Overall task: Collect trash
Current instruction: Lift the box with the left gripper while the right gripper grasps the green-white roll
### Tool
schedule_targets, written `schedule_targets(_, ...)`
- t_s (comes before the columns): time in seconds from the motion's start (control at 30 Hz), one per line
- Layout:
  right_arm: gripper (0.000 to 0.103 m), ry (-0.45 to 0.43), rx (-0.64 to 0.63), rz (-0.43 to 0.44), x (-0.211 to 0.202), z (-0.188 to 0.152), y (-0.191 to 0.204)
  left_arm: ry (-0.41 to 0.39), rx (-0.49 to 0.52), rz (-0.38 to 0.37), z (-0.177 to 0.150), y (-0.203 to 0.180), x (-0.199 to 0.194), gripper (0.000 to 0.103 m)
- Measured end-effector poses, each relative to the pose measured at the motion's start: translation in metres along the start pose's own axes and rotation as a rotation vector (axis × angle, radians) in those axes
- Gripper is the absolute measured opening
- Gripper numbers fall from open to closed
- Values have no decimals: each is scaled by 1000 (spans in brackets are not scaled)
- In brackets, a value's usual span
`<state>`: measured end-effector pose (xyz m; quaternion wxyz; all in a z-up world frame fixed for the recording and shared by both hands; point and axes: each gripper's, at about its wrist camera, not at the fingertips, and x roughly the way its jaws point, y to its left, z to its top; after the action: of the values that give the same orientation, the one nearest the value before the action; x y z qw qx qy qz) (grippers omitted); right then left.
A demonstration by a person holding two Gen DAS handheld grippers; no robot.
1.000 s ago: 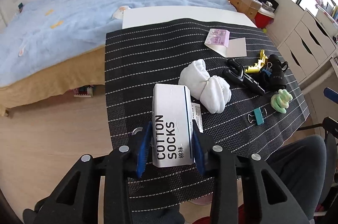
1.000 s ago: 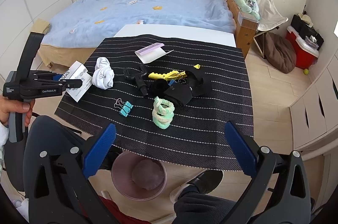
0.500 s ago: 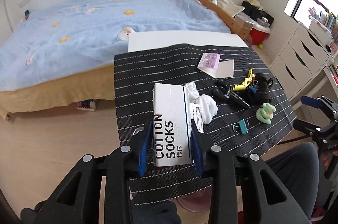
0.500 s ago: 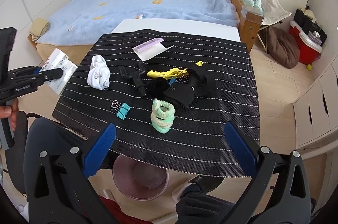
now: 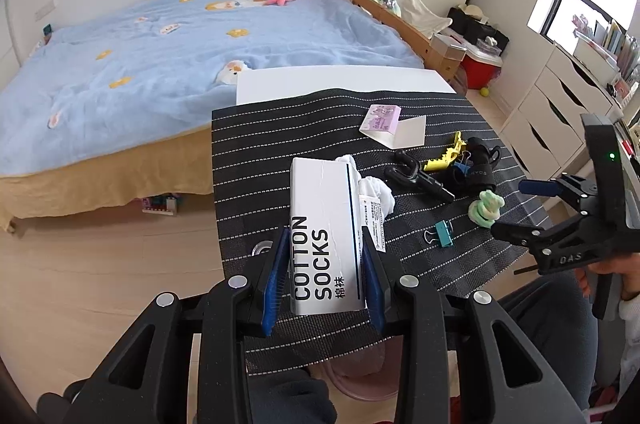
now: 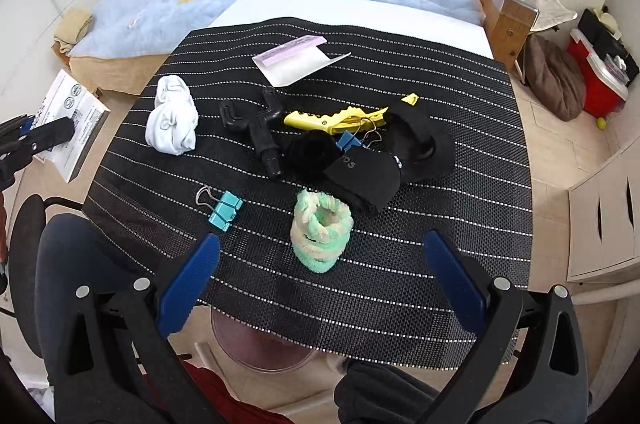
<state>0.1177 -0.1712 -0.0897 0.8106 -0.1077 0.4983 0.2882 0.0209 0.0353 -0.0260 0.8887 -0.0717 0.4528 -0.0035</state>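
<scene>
Left tongs (image 5: 325, 274) are clamped on the sock box (image 5: 325, 224), blue pads flat on both long sides, "COTTON SOCKS" face up. Change vs a sec ago: box was low over the desk's (image 6: 460, 184) near-left corner w/ the white sock bundle (image 6: 172, 120) just beside it; now it's lifted up and pulled off past the left edge, hanging over the floor — right-wrist view shows it clear of the mat. So pickup is done and, I'd judge, the carry-to-bin leg has begun; nothing dropped yet.

Right tongs (image 6: 320, 278) hang wide, holding nothing, over the near edge above the green scrunchie (image 6: 322, 234). They've dropped closer to the desk than before, prob lining up for a next item.

Containers: pink bin (image 6: 260, 344) sits on the floor under the desk's near edge, mostly hidden by the mat. Contents now — can't tell; only a dark reddish bit of inside shows.

Rest on the desk: teal binder clip (image 6: 222, 210), black hook tool (image 6: 260, 128), yellow clip (image 6: 336, 118), black fabric pile (image 6: 372, 168), purple card (image 6: 296, 62).
</scene>
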Motion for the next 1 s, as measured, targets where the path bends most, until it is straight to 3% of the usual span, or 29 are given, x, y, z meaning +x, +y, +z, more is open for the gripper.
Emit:
schedule_targets(0.03,99,4,-1,1,2,1,0,0,-1,-4,-1,0,0,34)
schedule_targets(0.1,78,15,-5,0,6,1,0,1,2,-9,-3,-1,1,34)
schedule_targets(0.33,49,44,-15,1,15,-1,1,1,13,-33,-8,-8,2,34)
schedule_targets(0.4,35,48,-19,0,17,-1,1,0,17,-39,-10,-11,2,34)
schedule_targets(0.5,29,46,-16,7,16,-3,-1,1,22,-46,-11,-14,3,34)
schedule_targets(1.0,29,-54,-20,59,-36,-17,8,-10,49,-72,-16,-28,-5,34)
